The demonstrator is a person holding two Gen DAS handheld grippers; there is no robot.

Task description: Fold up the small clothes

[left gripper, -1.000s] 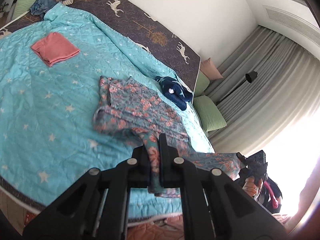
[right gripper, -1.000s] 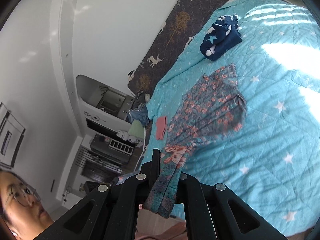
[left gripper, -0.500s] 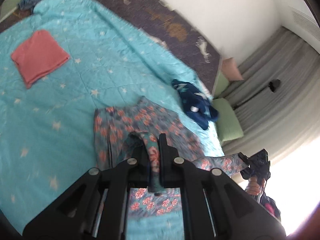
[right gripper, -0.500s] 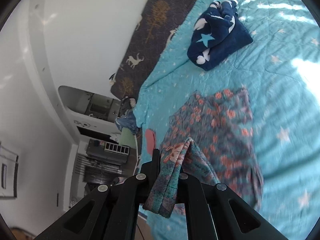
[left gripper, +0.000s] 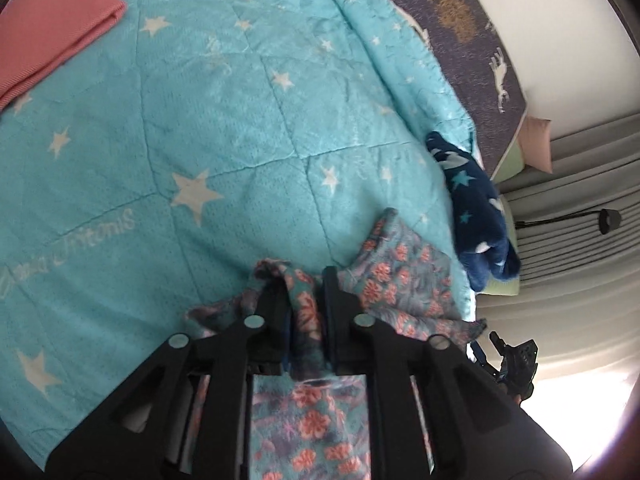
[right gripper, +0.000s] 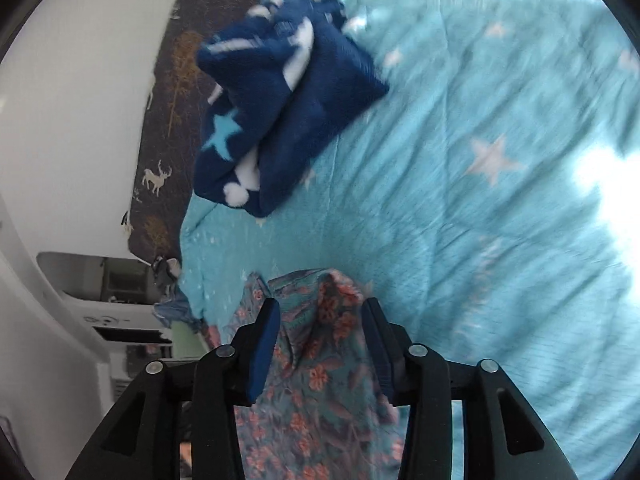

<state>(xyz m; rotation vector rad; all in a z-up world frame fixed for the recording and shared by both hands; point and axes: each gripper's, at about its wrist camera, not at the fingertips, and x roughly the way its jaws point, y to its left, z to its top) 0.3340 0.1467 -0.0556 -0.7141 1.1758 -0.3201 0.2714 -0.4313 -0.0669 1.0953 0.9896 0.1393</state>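
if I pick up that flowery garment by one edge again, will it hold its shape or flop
Probably flop. The flowery garment bunches and creases between the right hand-held gripper's parted jaws, so it looks soft and thin. In the left hand-held gripper it hangs in loose folds, suggesting it is light. It likely drags rather than slides on the quilt.

Between my black fingers (left gripper: 340,300): small garment (left gripper: 404,280), grey-teal with coral-pink flowers. Quilt (left gripper: 240,120) on the bed: turquoise, white stars, pale lettering. Folded cloth (left gripper: 52,28) at the quilt's edge: salmon pink. Plush item (left gripper: 476,208): navy, light-blue stars, white patches. Bed sheet (left gripper: 472,40): dark purple-grey, with white deer and ochre trees.
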